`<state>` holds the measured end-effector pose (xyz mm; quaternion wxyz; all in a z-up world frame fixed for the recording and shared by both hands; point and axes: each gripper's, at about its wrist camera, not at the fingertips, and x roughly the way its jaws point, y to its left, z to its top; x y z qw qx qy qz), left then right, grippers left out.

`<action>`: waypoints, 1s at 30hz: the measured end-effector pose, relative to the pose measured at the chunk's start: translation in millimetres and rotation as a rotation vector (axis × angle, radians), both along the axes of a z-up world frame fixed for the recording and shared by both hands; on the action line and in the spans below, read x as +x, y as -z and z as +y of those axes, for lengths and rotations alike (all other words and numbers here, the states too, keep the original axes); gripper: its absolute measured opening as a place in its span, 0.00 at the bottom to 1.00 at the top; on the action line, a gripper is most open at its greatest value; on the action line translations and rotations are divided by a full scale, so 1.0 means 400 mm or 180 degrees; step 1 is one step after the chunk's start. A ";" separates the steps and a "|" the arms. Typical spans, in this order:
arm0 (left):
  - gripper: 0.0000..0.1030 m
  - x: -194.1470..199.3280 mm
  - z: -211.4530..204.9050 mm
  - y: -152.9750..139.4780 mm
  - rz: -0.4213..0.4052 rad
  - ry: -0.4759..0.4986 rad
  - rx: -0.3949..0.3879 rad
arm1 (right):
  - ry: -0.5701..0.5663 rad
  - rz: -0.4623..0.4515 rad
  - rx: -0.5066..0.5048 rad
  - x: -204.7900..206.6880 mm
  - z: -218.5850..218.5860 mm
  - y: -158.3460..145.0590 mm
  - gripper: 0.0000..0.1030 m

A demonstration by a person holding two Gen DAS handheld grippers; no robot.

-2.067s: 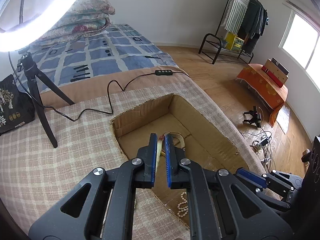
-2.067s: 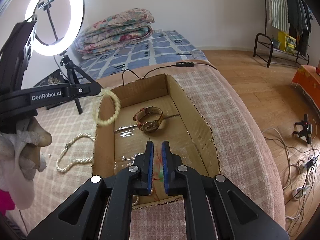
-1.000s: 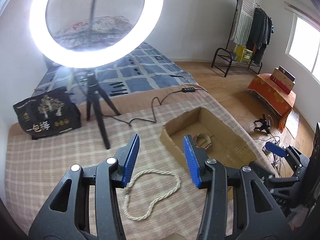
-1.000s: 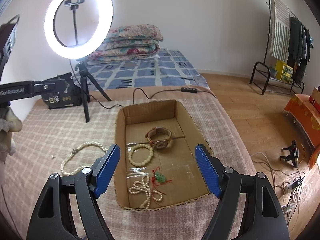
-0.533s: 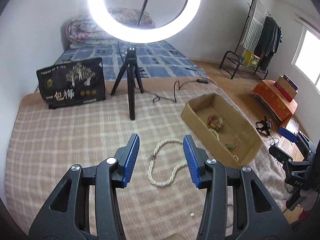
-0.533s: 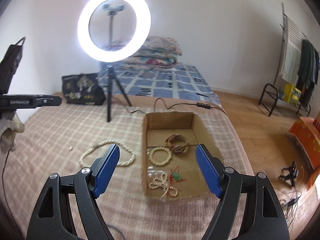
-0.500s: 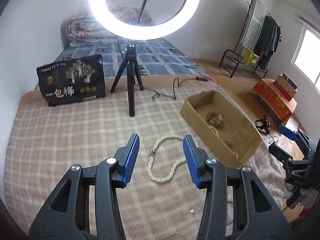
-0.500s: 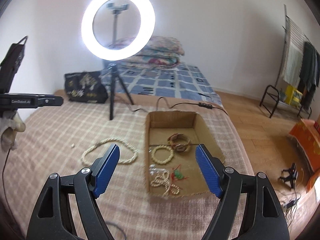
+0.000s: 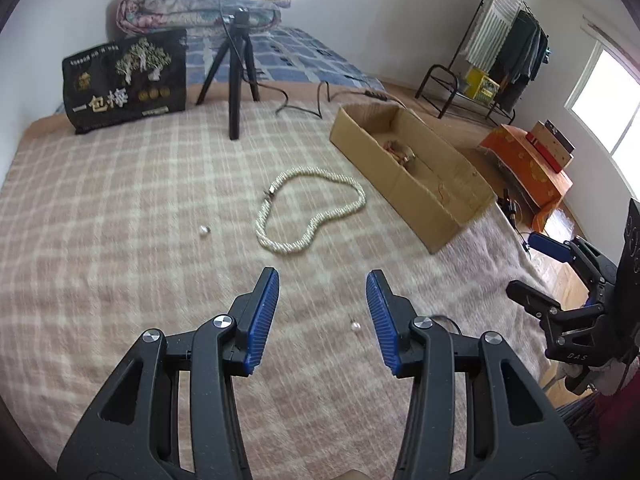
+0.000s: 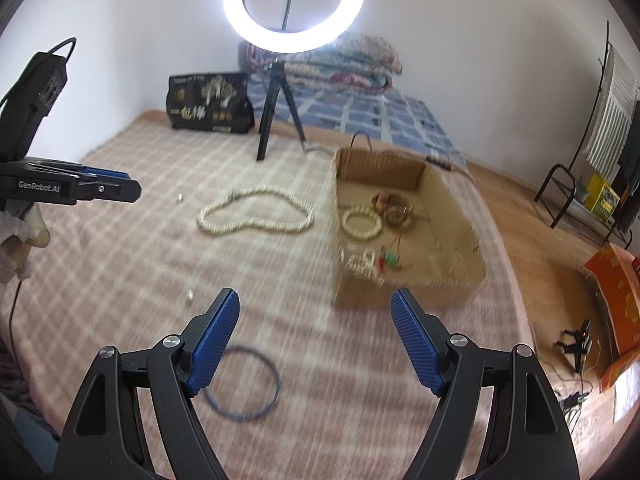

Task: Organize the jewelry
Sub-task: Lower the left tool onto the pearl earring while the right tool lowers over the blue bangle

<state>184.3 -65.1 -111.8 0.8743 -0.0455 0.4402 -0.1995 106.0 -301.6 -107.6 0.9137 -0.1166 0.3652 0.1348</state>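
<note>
The left tool (image 9: 322, 280) is released, its blue pads (image 9: 262, 316) apart with nothing between them, and it hangs over the checked blanket (image 9: 120, 240) that covers the bed. The right tool (image 10: 316, 300) is released too, its jaws spread wider and empty.

A thick pearl necklace (image 9: 310, 210) lies flat on the blanket as a closed, lopsided loop. In the left wrist view its long axis runs from the near left toward the far right, the far end pointing at the cardboard box (image 9: 404, 184), near it but not touching; its clasp sits on the left side of the loop. In the right wrist view the same loop stretches across the picture, to the left of the box.

A loose pearl (image 9: 204, 231) rests left of the necklace, and another (image 9: 355, 326) lies near the inner edge of the left tool's right pad. A thin dark-blue bangle (image 10: 250, 384) lies flat on the blanket just by the right tool's left pad.

Inside the box are a cream bead bracelet (image 10: 361, 223), a wristwatch (image 10: 394, 206) beside it toward the far end, and at the near end a small pearl string (image 10: 362, 263) next to a green pendant on red cord (image 10: 390, 259). The box's long axis runs away from the right tool.
</note>
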 end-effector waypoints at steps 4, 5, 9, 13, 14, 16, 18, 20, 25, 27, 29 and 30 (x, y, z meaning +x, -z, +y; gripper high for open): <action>0.45 -0.035 -0.020 0.030 0.0011 0.0048 -0.0016 | -0.0036 0.0158 0.0006 -0.016 -0.001 0.045 0.76; 0.45 -0.043 -0.023 0.037 0.0014 0.0052 -0.0032 | -0.0033 0.0194 0.0003 -0.018 -0.003 0.059 0.76; 0.42 -0.072 -0.045 0.069 -0.0008 0.0090 0.0021 | -0.0010 0.0350 0.0073 -0.022 -0.014 0.105 0.75; 0.34 -0.083 -0.084 0.099 -0.0019 0.0208 0.0180 | -0.0007 0.0485 0.0174 -0.016 -0.026 0.139 0.66; 0.34 -0.083 -0.093 0.106 -0.0025 0.0222 0.0213 | -0.0017 0.0512 0.0189 -0.014 -0.027 0.144 0.65; 0.32 -0.081 -0.106 0.116 -0.0019 0.0246 0.0229 | -0.0046 0.0544 0.0204 -0.010 -0.024 0.155 0.64; 0.27 -0.078 -0.119 0.129 0.0016 0.0272 0.0250 | -0.0092 0.0591 0.0228 -0.003 -0.019 0.162 0.56; 0.27 -0.073 -0.133 0.142 0.0024 0.0287 0.0318 | -0.0131 0.0646 0.0236 0.003 -0.012 0.170 0.51; 0.27 -0.060 -0.149 0.168 0.0070 0.0297 0.0392 | -0.0185 0.0725 0.0192 0.008 -0.007 0.189 0.39; 0.27 -0.056 -0.151 0.179 0.0106 0.0301 0.0397 | -0.0182 0.0768 0.0212 0.011 -0.010 0.197 0.37; 0.27 -0.054 -0.154 0.188 0.0118 0.0299 0.0426 | -0.0170 0.0786 0.0219 0.012 -0.013 0.201 0.36; 0.27 -0.053 -0.154 0.189 0.0123 0.0298 0.0428 | -0.0168 0.0788 0.0222 0.014 -0.012 0.202 0.36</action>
